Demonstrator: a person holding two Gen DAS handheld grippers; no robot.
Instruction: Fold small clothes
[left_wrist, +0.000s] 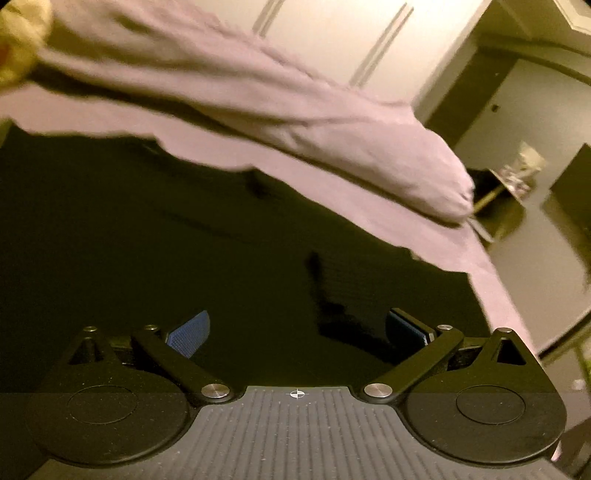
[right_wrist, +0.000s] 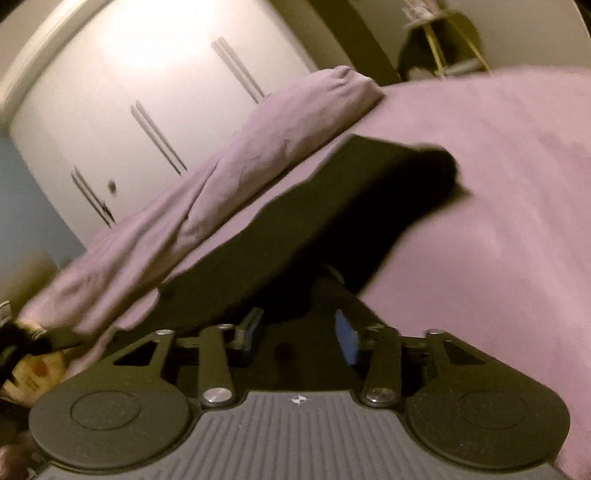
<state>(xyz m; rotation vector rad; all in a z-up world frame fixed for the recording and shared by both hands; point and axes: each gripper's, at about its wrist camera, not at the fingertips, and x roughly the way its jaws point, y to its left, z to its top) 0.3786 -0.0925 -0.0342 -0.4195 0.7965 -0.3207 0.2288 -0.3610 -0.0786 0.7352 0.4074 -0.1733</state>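
Note:
A black garment (left_wrist: 155, 236) lies spread on the lilac bed sheet (left_wrist: 491, 273) and fills the lower left of the left wrist view. My left gripper (left_wrist: 297, 328) hovers over it, open wide, with nothing between its blue pads (left_wrist: 190, 332). In the right wrist view the same black garment (right_wrist: 351, 206) shows as a folded slab running away to the upper right. My right gripper (right_wrist: 299, 332) sits at its near edge with the jaws partly apart. Dark cloth reaches down to the fingertips, but the pads (right_wrist: 349, 338) do not press on it.
A rolled lilac duvet (left_wrist: 295, 110) (right_wrist: 207, 173) lies along the far side of the bed before white wardrobe doors (right_wrist: 122, 92). A yellowish soft toy (left_wrist: 18, 40) (right_wrist: 33, 369) lies at the bed's end. The bed's edge (left_wrist: 517, 325) drops to the floor by a yellow-legged stool (left_wrist: 513, 177).

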